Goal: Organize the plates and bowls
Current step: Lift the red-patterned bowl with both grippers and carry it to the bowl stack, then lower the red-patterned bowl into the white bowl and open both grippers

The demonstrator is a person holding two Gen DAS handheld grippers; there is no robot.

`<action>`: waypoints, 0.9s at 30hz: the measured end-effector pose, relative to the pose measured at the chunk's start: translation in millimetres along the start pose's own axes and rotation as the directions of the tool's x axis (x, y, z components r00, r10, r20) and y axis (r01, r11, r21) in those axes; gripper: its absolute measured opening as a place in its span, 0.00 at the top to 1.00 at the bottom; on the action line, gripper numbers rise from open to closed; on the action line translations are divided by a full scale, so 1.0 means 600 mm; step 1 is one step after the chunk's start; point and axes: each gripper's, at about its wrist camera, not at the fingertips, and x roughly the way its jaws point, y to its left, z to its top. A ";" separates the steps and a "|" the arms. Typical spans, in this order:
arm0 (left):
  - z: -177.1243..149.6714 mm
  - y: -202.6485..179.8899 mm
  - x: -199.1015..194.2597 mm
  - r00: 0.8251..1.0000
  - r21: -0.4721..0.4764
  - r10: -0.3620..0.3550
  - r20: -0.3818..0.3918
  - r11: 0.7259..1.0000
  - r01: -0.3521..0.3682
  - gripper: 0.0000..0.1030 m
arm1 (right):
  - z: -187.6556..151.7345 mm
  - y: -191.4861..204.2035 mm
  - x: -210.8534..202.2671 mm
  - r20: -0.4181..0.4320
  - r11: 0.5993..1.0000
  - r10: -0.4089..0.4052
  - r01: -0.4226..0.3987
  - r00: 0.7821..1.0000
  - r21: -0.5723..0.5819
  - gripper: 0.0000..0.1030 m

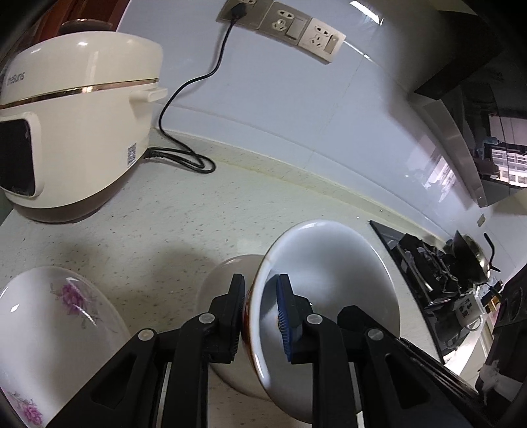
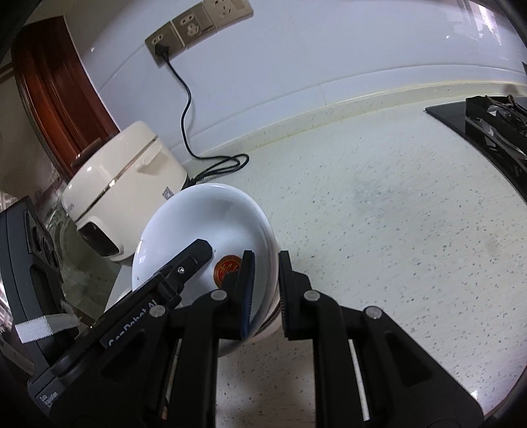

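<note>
My left gripper (image 1: 260, 296) is shut on the rim of a white bowl (image 1: 332, 273), one finger inside and one outside, holding it tilted above the counter. A second white dish (image 1: 224, 280) sits just under and behind it. A flowered white plate (image 1: 56, 326) lies at the lower left. In the right wrist view my right gripper (image 2: 266, 276) is shut on the rim of a white bowl with a red emblem (image 2: 204, 237); the left gripper's finger (image 2: 191, 260) reaches over that same bowl.
A cream rice cooker (image 1: 75, 131) stands at the back left with its black cord (image 1: 184, 154) on the speckled counter (image 1: 184, 217). A black gas stove (image 1: 428, 263) with a pot is at the right. Wall sockets (image 1: 290, 23) sit above.
</note>
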 end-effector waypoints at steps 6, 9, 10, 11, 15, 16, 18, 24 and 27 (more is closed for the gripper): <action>-0.001 0.009 0.006 1.000 0.005 0.004 -0.004 1.000 -0.004 0.80 | -0.006 0.005 0.013 -0.014 1.000 -0.010 0.009 1.000 -0.007 0.84; -0.002 0.008 0.005 1.000 0.018 0.008 0.007 1.000 -0.008 0.80 | -0.008 0.004 0.012 -0.011 1.000 -0.012 0.012 1.000 -0.005 0.84; -0.002 0.007 0.005 1.000 0.023 0.012 0.013 1.000 -0.012 0.80 | -0.008 0.005 0.012 -0.009 1.000 -0.011 0.011 1.000 -0.005 0.84; -0.002 0.008 0.004 1.000 0.027 0.015 0.021 1.000 -0.015 0.78 | -0.009 0.005 0.012 -0.008 1.000 -0.009 0.009 1.000 -0.004 0.82; -0.001 0.014 -0.001 0.999 0.030 0.001 0.034 1.000 -0.002 0.74 | -0.011 0.004 0.009 -0.006 1.000 0.002 -0.002 1.000 0.002 0.79; -0.001 0.015 0.000 0.999 0.031 -0.001 0.034 1.000 0.000 0.74 | -0.012 0.005 0.009 -0.005 1.000 0.001 -0.001 1.000 0.002 0.79; -0.002 0.015 -0.001 0.999 0.034 -0.001 0.034 0.999 0.000 0.74 | -0.013 0.007 0.009 -0.003 1.000 -0.001 0.001 1.000 -0.002 0.79; -0.001 0.017 -0.005 0.999 0.030 -0.028 0.035 0.999 0.027 0.69 | -0.013 0.007 0.005 0.002 1.000 -0.001 0.001 1.000 0.016 0.79; 0.005 0.036 -0.001 0.994 -0.030 -0.110 0.017 0.993 0.110 0.58 | -0.011 0.001 -0.001 0.016 0.999 0.023 -0.024 1.000 0.042 0.74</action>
